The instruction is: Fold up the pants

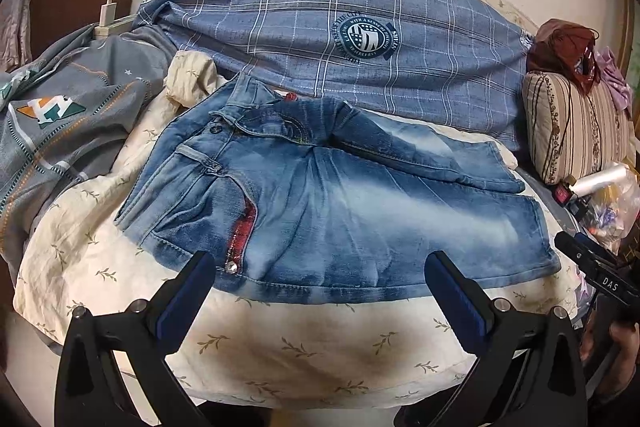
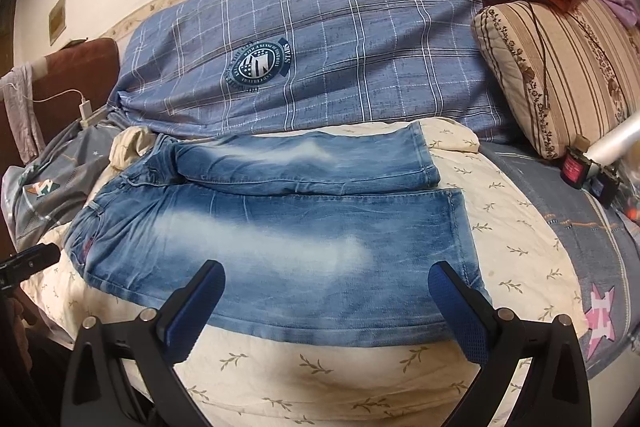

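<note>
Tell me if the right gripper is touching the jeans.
Cannot tell. In the right wrist view the right gripper stands open over the jeans, its fingertips overlapping the denim, but no contact or gap shows plainly.

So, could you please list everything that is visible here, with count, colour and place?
faded blue denim jeans: one, spread flat on the cream quilt
cream leaf-print quilt: one, under the jeans
blue checked bedcover: one, behind the jeans
beige striped pillow: one, far right
grey patterned blanket: one, left
white charger with cable: one, far left
left hand-held gripper: black, blue pads, open, near waist end
right hand-held gripper: same, open, near leg end
</note>
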`<control>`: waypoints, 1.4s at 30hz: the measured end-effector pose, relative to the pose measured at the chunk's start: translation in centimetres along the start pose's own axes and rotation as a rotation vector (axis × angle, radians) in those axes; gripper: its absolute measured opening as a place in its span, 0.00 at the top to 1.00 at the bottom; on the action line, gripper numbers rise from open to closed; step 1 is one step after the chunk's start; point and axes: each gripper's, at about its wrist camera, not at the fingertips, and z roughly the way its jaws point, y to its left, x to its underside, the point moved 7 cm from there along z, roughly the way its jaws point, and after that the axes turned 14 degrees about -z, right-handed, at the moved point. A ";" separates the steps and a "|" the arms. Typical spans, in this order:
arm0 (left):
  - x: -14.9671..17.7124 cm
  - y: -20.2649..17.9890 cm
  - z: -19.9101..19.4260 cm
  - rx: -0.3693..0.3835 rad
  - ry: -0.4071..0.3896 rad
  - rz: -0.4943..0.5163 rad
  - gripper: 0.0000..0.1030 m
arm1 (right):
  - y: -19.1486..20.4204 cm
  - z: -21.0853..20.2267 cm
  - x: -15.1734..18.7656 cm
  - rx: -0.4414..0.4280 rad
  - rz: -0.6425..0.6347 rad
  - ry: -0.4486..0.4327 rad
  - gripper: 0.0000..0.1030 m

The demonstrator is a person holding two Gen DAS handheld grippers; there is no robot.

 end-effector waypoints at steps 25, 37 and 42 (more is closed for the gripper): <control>-2.4 14.0 5.4 -0.086 0.226 -0.707 0.00 | -11.0 4.9 8.1 -0.363 0.928 0.247 0.07; -4.5 16.5 7.9 -0.261 0.225 -0.705 0.74 | -11.6 7.4 8.1 -0.276 0.845 0.327 0.67; -6.9 15.0 6.3 -0.279 0.175 -0.631 0.82 | -11.2 6.9 6.4 -0.225 0.698 0.327 0.89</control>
